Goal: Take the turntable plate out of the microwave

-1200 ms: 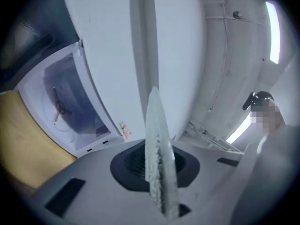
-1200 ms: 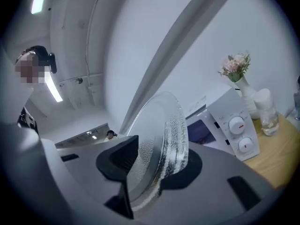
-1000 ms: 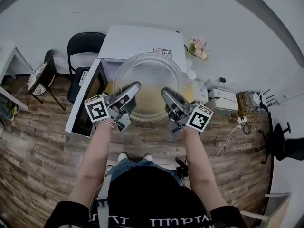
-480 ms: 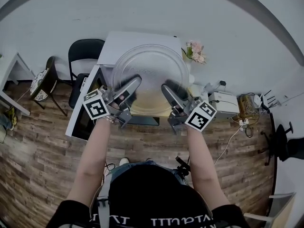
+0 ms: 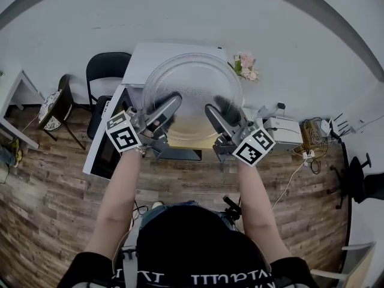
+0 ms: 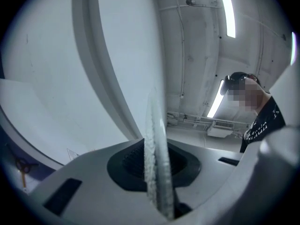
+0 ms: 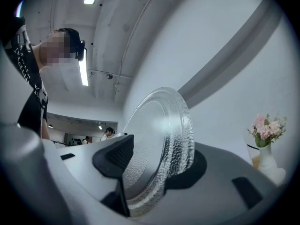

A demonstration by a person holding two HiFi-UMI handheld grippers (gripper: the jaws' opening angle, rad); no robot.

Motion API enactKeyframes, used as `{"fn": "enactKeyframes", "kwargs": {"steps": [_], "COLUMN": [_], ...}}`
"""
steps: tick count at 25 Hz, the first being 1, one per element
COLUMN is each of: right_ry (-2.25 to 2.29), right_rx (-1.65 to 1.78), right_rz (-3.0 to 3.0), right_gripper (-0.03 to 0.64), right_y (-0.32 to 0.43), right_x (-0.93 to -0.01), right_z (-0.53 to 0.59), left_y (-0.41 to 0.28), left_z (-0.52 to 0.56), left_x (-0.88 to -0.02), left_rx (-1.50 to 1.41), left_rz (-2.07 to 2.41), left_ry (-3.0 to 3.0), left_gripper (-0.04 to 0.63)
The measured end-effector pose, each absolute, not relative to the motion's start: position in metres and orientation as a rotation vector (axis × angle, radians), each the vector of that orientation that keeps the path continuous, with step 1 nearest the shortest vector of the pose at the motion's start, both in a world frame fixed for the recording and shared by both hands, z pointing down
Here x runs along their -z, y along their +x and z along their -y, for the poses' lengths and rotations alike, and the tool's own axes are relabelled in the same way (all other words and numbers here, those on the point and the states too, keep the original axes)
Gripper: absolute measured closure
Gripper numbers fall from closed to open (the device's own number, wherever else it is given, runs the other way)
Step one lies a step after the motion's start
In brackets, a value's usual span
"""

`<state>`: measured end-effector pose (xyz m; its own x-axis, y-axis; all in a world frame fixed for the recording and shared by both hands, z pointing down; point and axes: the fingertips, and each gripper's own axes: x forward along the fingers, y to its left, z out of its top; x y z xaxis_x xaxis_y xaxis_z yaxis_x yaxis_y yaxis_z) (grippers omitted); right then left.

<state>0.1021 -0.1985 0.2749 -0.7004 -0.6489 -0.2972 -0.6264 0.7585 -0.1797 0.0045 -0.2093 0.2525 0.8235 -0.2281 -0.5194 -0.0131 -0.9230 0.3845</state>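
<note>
The clear glass turntable plate (image 5: 193, 83) hangs in the air above the white microwave (image 5: 141, 57), with a gripper on each side of its near rim. My left gripper (image 5: 170, 104) is shut on the rim, which shows edge-on between its pads (image 6: 158, 172). My right gripper (image 5: 214, 108) has the plate (image 7: 161, 130) slanted between its jaws. Those jaws have just been opening, but the ribbed rim still lies against one pad and the dark pad (image 7: 115, 158) sits on the plate's face.
The microwave door (image 5: 107, 144) stands open to the left. A black chair (image 5: 107, 63) is behind it and another chair (image 5: 53, 101) further left. A vase of pink flowers (image 5: 246, 65), a white device (image 5: 282, 128) and cables (image 5: 312, 134) lie to the right.
Both grippers have lifted the plate up and away from the microwave's opening; it now covers the microwave's top in the head view. Both wrists have rolled a little.
</note>
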Motion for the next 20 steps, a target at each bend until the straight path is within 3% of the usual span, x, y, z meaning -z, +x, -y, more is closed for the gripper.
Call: {"fn": "enactKeyframes", "kwargs": {"steps": [20], "right_ry": [-1.023], "right_rx": [-0.118], "right_rz": [-2.613], "right_gripper": [0.353], "right_y": [0.093], "right_x": [-0.248], "right_z": [0.192], "left_y": [-0.004], "left_z": [0.196], "left_x": [-0.226], "left_rx": [0.892], "left_rz": [0.132], "left_ry": [2.798], "left_gripper": [0.540]}}
